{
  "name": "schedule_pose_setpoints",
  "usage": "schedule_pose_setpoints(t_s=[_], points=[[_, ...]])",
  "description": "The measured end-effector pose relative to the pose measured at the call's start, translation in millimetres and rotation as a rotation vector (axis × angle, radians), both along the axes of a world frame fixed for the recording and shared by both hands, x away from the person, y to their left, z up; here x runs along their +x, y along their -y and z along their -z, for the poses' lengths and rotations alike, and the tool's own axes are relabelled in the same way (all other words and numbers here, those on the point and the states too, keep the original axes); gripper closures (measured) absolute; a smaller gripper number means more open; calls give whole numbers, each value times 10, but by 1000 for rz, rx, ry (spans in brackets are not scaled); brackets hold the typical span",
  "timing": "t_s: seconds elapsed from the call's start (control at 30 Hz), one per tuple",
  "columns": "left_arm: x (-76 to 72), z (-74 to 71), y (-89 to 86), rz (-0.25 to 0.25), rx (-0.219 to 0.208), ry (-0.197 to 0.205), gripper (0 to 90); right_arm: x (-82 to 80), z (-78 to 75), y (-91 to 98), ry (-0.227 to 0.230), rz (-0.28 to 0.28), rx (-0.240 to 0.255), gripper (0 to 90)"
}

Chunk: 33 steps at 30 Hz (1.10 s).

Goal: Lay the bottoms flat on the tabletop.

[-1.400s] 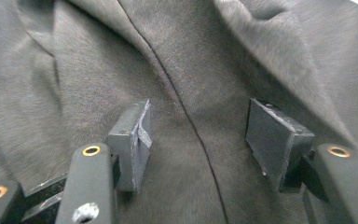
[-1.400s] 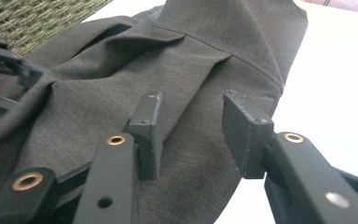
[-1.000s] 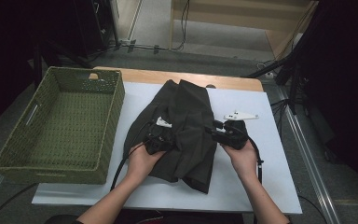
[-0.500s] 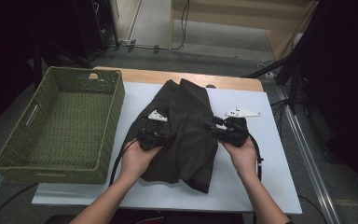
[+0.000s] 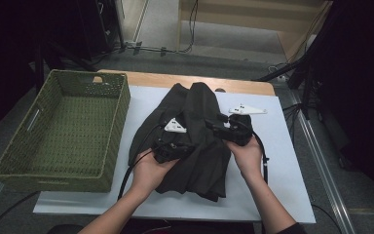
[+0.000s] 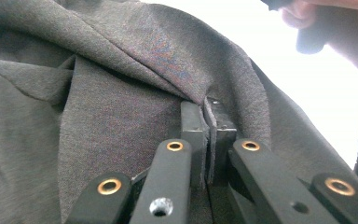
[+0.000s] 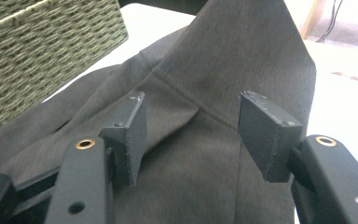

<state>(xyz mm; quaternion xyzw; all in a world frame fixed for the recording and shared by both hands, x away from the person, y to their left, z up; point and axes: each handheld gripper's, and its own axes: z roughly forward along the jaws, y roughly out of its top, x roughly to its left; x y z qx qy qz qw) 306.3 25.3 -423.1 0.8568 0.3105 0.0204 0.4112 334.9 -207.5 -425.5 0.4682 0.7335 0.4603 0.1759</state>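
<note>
Garment of dark grey woven cloth (image 5: 195,141) lay crumpled mid-table on the white sheet (image 5: 282,161), beside the green wicker basket (image 5: 61,131). Left gripper (image 6: 207,123) pinched a fold of it; right gripper (image 7: 191,135) had just been opening, pads off the cloth.

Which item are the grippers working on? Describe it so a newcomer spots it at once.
Start at the white table and the green woven basket on its left side. Just right of the basket lies the dark garment, a crumpled grey-black cloth. It is the only soft, dark thing on the white top.
</note>
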Motion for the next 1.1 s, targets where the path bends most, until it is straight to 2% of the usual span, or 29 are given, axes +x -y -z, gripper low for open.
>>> schedule_pose_setpoints(t_s=[0.4, 0.53, 0.67, 0.77, 0.8, 0.87, 0.97, 1.03, 1.1], points=[[-76, 87, 173, 38, 24, 11, 888, 176, 20, -236, -30, -11, 11, 371], [-98, 101, 210, 41, 25, 19, 888, 215, 23, -332, -31, 2, 9, 323], [-126, 88, 229, 43, 14, 27, 889, 267, 95, -403, -73, 34, -19, 305], [-138, 79, 240, 50, 15, 24, 889, 297, 168, -431, -100, 28, -36, 365], [-141, 81, 245, 50, 13, 23, 889, 304, 185, -438, -111, 20, -49, 455], [-140, 91, 254, 56, 20, 22, 889, 315, 218, -445, -121, 5, -75, 568], [-134, 104, 258, 56, 24, 18, 889, 338, 244, -430, -137, -18, -65, 751], [-135, 100, 254, 55, 26, 22, 889, 353, 250, -421, -141, -15, -67, 805], [-136, 93, 246, 52, 20, 21, 888, 362, 225, -380, -143, -9, -48, 824]])
